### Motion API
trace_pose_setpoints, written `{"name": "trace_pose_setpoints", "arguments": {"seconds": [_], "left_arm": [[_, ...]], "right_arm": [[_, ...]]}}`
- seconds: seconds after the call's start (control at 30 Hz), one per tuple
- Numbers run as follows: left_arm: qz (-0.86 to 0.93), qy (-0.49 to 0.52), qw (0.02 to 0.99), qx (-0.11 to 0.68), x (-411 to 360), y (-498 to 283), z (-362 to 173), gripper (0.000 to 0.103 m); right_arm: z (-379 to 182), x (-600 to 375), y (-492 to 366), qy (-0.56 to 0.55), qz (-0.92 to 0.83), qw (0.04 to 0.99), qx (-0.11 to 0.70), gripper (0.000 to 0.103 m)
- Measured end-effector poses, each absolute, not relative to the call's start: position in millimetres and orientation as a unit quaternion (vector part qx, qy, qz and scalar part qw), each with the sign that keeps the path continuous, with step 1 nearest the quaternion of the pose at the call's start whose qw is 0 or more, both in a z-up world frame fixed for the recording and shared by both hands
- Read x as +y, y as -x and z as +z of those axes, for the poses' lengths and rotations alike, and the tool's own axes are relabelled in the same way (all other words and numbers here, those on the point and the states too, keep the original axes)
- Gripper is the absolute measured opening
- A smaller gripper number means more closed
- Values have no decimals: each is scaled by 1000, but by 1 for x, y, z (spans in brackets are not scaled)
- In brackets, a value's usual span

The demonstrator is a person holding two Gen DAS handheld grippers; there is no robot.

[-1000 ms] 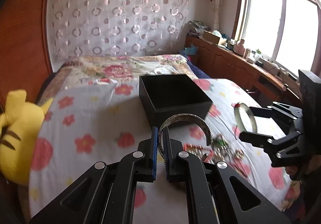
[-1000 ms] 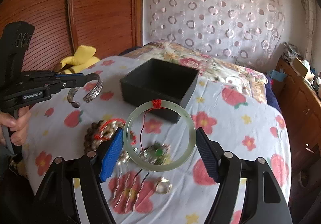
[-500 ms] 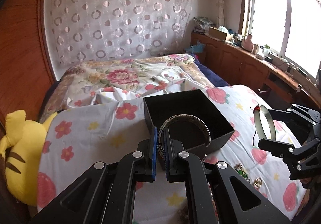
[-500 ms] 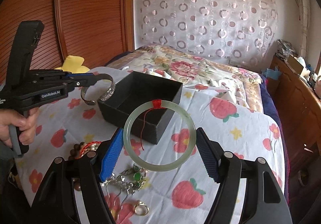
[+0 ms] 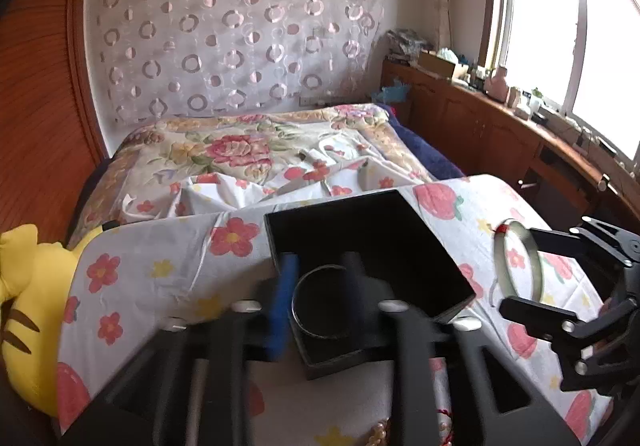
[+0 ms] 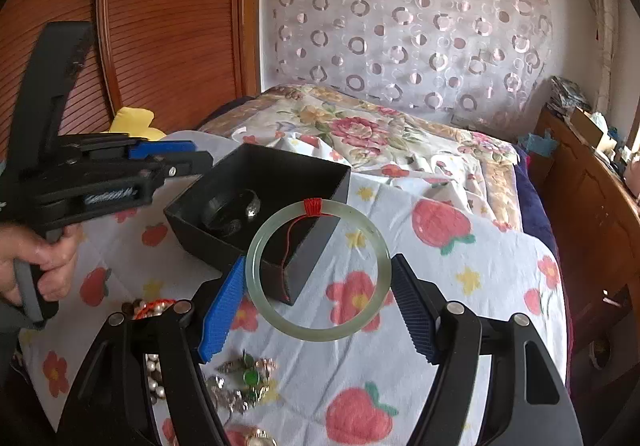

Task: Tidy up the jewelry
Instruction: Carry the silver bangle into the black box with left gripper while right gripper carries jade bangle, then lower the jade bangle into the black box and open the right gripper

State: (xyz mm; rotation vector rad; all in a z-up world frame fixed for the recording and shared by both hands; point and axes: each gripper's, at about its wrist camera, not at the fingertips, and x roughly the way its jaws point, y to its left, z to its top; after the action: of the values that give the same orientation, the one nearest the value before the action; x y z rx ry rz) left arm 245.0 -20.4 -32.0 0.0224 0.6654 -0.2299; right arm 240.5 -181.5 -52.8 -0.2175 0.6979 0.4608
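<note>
A black open box (image 5: pixel 420 262) (image 6: pixel 280 174) sits on the flowered bedsheet. A silver cuff bracelet (image 5: pixel 308 322) (image 6: pixel 244 208) lies inside it. My left gripper (image 5: pixel 318 278) is open just above the box's near corner, and it also shows in the right wrist view (image 6: pixel 192 156). My right gripper (image 6: pixel 318 282) is shut on a pale green jade bangle (image 6: pixel 318 334) (image 5: pixel 534 262) with a red thread, held in the air right of the box.
Loose jewelry (image 6: pixel 240 382) and beads (image 6: pixel 152 308) lie on the sheet in front of the box. A yellow plush toy (image 5: pixel 24 306) is at the left. A wooden cabinet (image 5: pixel 500 142) and window run along the right.
My left gripper opened and let go of the silver cuff, which now lies in the box. My right gripper kept hold of the jade bangle and rose slightly.
</note>
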Motion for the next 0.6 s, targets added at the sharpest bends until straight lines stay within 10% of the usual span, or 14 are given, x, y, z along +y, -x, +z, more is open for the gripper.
{"name": "trace_pose_setpoints", "arguments": {"seconds": [0.4, 0.6], "left_arm": [[-65, 2, 957, 284, 27, -217, -25, 90], [-55, 10, 961, 270, 49, -200, -31, 95]], "right_arm": [[-58, -137, -278, 128, 253, 898, 335, 75], [-63, -120, -292, 135, 264, 890, 346, 75]]}}
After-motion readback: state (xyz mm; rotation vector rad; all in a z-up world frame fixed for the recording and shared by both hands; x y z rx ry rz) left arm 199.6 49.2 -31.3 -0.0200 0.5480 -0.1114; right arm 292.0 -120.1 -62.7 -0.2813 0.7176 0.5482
